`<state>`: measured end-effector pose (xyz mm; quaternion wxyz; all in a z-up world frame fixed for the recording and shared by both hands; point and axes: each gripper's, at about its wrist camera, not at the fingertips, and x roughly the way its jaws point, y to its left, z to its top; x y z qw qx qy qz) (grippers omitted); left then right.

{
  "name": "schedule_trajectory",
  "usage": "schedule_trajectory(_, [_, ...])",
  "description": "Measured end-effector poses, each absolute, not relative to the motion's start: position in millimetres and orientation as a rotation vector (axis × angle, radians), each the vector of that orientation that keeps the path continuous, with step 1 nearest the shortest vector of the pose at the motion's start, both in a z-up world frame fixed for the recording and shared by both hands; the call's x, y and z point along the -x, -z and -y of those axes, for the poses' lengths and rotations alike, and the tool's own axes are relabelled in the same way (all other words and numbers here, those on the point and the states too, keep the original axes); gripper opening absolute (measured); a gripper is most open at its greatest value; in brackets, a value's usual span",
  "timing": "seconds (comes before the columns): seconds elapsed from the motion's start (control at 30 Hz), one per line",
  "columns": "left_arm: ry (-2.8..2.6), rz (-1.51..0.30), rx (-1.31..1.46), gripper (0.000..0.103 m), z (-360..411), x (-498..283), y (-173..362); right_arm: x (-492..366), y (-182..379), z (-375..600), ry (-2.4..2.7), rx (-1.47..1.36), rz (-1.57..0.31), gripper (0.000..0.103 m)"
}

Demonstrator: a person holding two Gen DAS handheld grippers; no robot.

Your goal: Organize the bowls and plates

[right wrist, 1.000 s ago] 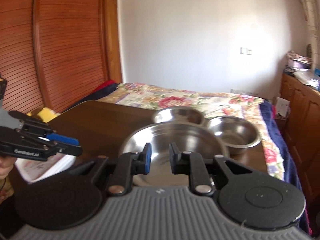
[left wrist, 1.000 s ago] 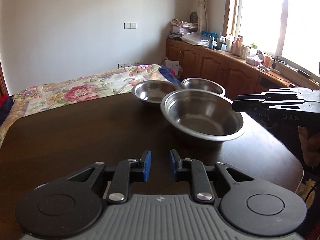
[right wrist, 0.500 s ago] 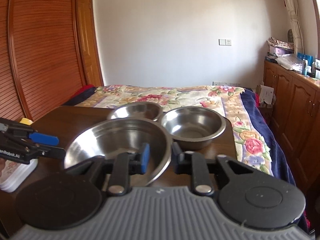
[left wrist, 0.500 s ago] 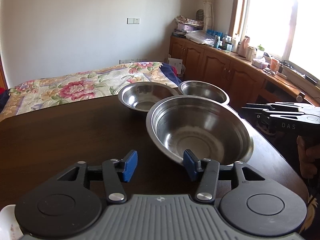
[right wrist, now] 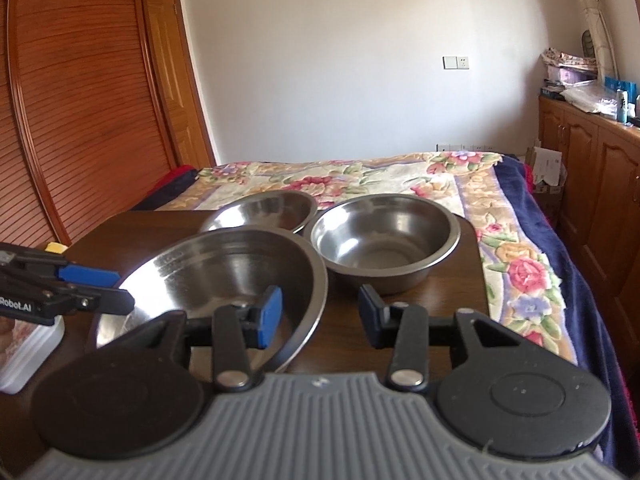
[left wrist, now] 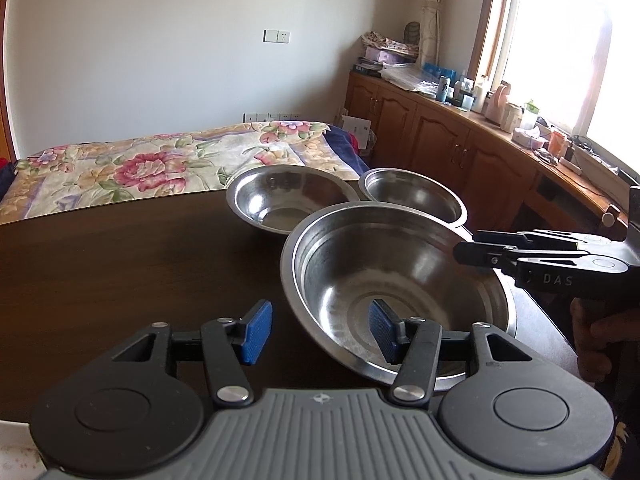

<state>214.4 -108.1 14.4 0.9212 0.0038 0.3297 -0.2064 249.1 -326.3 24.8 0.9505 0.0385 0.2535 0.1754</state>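
Left wrist view: the left tool (left wrist: 320,330) gapes wide, one pad outside and one inside the near rim of the big bowl (left wrist: 394,276), touching nothing clearly. Behind it on the dark table (left wrist: 120,264) sit a mid bowl (left wrist: 286,198) and, right, a small bowl (left wrist: 412,196). The right tool (right wrist: 320,314) likewise stands spread, straddling the big bowl's right rim.

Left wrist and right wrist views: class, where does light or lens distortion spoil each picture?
Left wrist view: the window is blown out white, with glare on the large bowl. Right wrist view: evenly lit, but the fisheye bends the wooden door into a curve.
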Motion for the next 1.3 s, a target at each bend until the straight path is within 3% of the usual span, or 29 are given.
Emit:
schedule_trajectory(0.4, [0.432, -0.696, 0.014, 0.055, 112, -223, -8, -255, -19, 321, -0.37, -0.096, -0.551, 0.044])
schedule_trajectory(0.67, [0.423, -0.701, 0.034, 0.034, 110, -228, -6, -254, -16, 317, -0.375, -0.11, -0.565, 0.044])
schedule_trajectory(0.73, [0.42, -0.705, 0.031, 0.025, 111, -228, -5, -253, -17, 317, -0.374, -0.113, -0.564, 0.034])
schedule_trajectory(1.3, [0.465, -0.683, 0.038, 0.024, 97, -195, -16, -222, -25, 309, -0.348, -0.159, -0.537, 0.031])
